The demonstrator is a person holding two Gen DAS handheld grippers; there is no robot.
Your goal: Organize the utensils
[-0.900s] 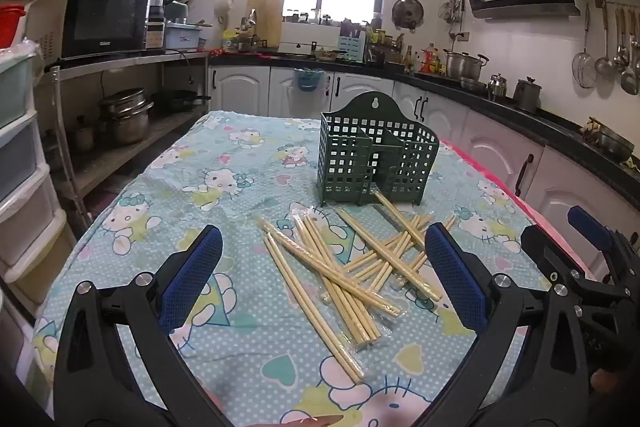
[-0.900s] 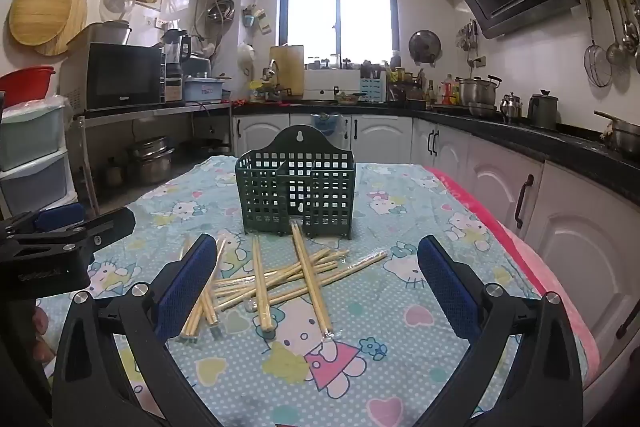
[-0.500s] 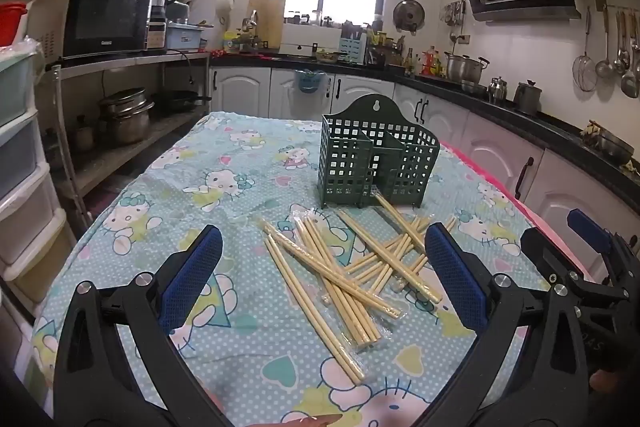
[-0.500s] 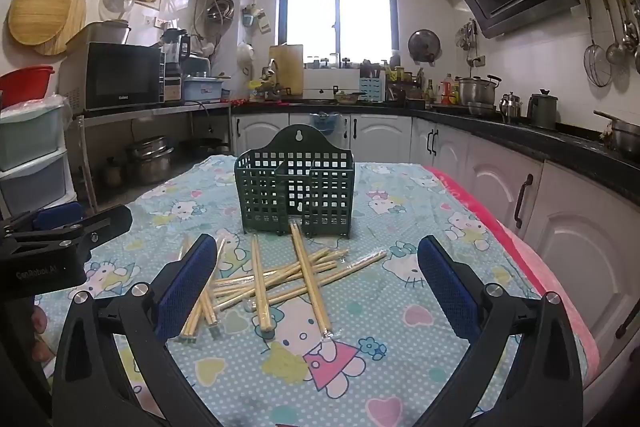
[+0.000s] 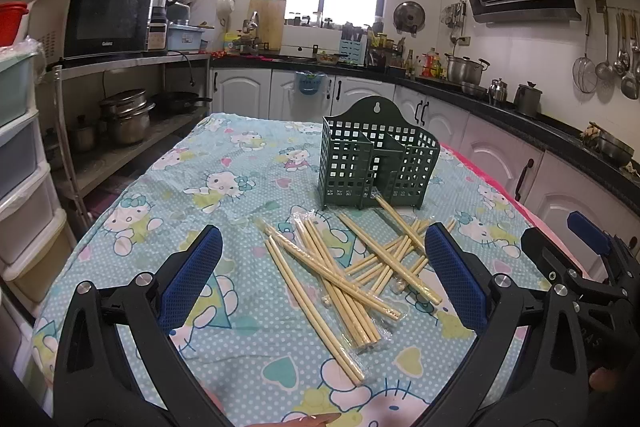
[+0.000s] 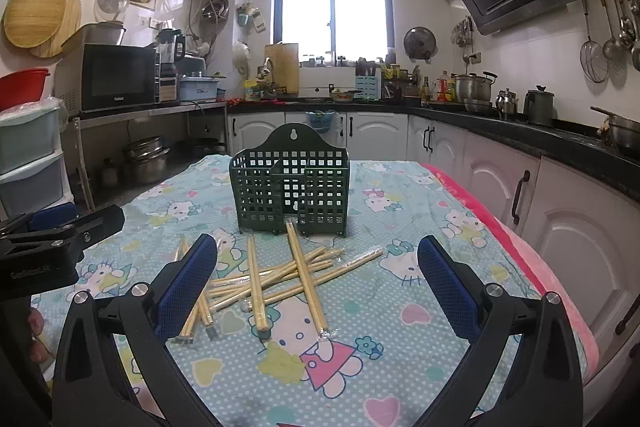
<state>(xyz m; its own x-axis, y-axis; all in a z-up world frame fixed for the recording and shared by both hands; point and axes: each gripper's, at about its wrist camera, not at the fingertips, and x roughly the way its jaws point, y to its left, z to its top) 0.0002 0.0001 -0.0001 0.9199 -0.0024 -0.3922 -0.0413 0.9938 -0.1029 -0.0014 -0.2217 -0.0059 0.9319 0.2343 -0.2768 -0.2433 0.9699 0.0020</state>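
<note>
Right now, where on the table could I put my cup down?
Bare cloth lies left of the green basket, toward the table's left edge, and behind the basket. The loose chopsticks crowd the patch in front of it.

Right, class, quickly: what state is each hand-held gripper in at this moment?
Left hand-held gripper: open, holding nothing.
Right hand-held gripper: open, holding nothing.

Left gripper (image 5: pixel 322 279) and right gripper (image 6: pixel 318 277): black plastic frames, silver screws at the pivots, textured blue pads (image 5: pixel 191 281) lining each finger's inner face.
</note>
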